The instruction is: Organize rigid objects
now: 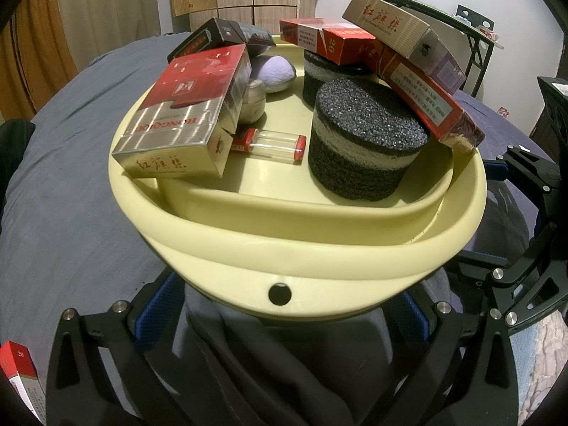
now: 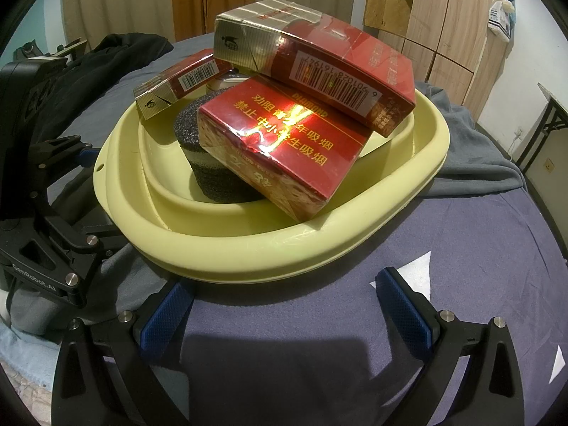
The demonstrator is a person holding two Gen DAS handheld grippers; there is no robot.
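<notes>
Our left claw (image 1: 284, 316) is spread wide, and the near edge of the yellow tub (image 1: 319, 248) sits right between its blue pads (image 1: 156, 305). We cannot tell if the pads touch the tub. Just past that edge stands a round black sponge (image 1: 369, 145) with a white stripe. A second sponge (image 1: 326, 71) is behind it. To the left a red and silver box (image 1: 181, 113) leans on the rim, and a small clear tube (image 1: 273, 143) with red caps lies beside it. On the right, two more boxes (image 1: 419, 81) are stacked on the sponges (they tilt a lot).

Our right claw (image 2: 284, 305) is spread wide too, gripping nothing. The tub (image 2: 284, 248) is just ahead of it on a gray blanket (image 2: 461, 248). A red box (image 2: 280, 152) with gold letters pokes toward us.
</notes>
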